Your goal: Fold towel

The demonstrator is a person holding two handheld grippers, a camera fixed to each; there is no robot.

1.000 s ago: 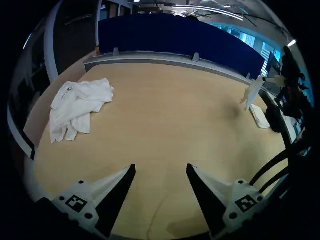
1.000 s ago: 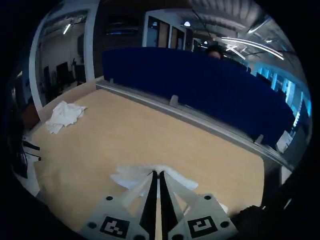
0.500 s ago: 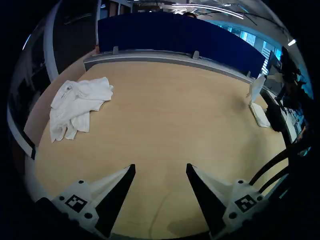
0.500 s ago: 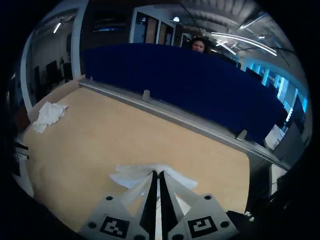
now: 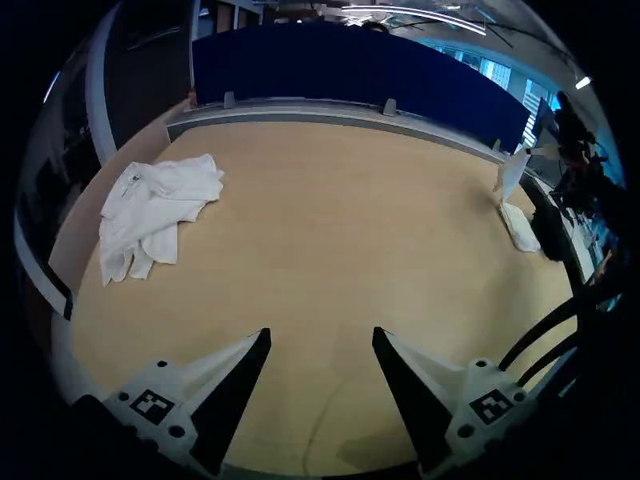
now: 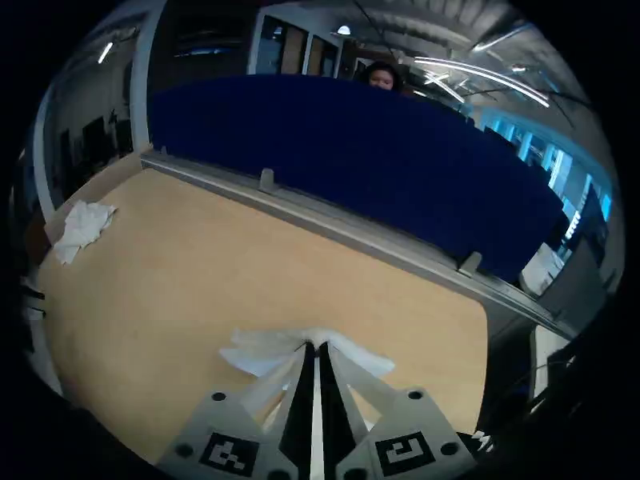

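**Only partly seen: a towel pinched in the right gripper, the left gripper empty**

In the right gripper view, the right gripper (image 6: 314,346) has its two fingers drawn together on a white towel (image 6: 264,356). The cloth spreads out to either side of the tips above the light wooden worktop (image 6: 200,272). The fingers cover the towel's middle, so neither its full shape nor any fold in it can be read. A crumpled white pile (image 6: 82,226) lies far off by the worktop's left edge, well apart from the towel. A blue partition (image 6: 360,160) runs along the back, and the top of a person's head (image 6: 382,76) rises just above it.

In the left gripper view, the left gripper (image 5: 320,332) hangs over bare wood with its fingers spread wide and nothing between them. The crumpled pile (image 5: 156,208) lies at the far left. At the far right edge, a white cloth (image 5: 510,172) stands raised off the worktop. Whatever holds it merges into a dark shape that is hard to make out. Just below it, a flat white cloth (image 5: 518,228) lies on the wood. Dark curved bars (image 5: 552,332) at the lower right are cut off at the edge.
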